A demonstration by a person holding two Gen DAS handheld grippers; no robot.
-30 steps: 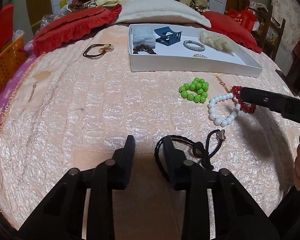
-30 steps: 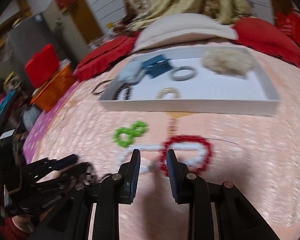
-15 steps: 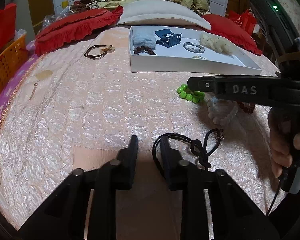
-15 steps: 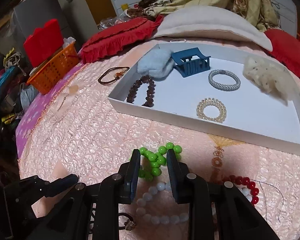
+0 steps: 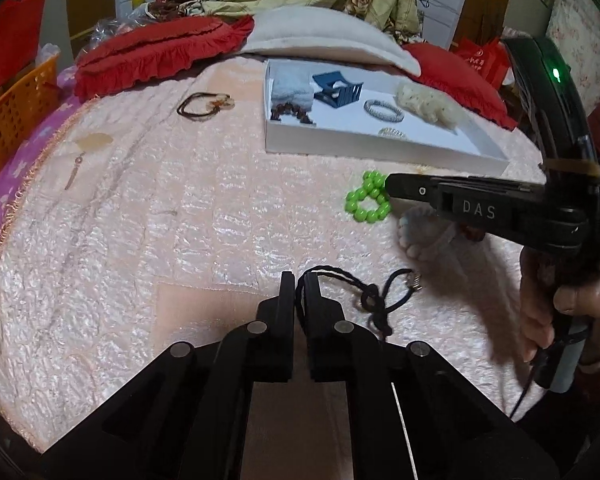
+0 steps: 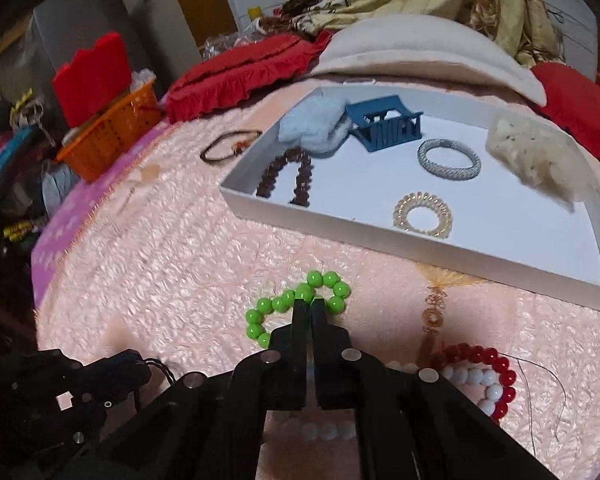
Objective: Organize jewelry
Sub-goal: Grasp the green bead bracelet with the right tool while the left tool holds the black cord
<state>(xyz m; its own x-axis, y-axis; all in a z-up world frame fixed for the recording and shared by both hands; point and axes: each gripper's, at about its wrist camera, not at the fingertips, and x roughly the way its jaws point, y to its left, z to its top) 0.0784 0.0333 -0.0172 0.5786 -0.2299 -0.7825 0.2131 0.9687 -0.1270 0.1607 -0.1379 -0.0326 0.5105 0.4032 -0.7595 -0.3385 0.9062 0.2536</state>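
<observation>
Sorting stood partway: brown beads [image 6: 286, 176], blue clip [image 6: 386, 124] and two rings lay in the white tray [image 6: 420, 258]. Your left gripper [image 5: 299, 286] pinched the black cord [image 5: 374, 296], your right gripper [image 6: 309, 305] the green bracelet [image 6: 296, 304], both before the tray.

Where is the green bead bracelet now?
The green bead bracelet lies on the pink bedspread, in front of the white tray, pinched at the right gripper tips.

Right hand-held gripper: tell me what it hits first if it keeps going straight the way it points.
The right hand-held gripper already has its closed tips at the green bead bracelet. Beyond that lies bare bedspread, then the near wall of the white tray, though depth is hard to judge.
</observation>
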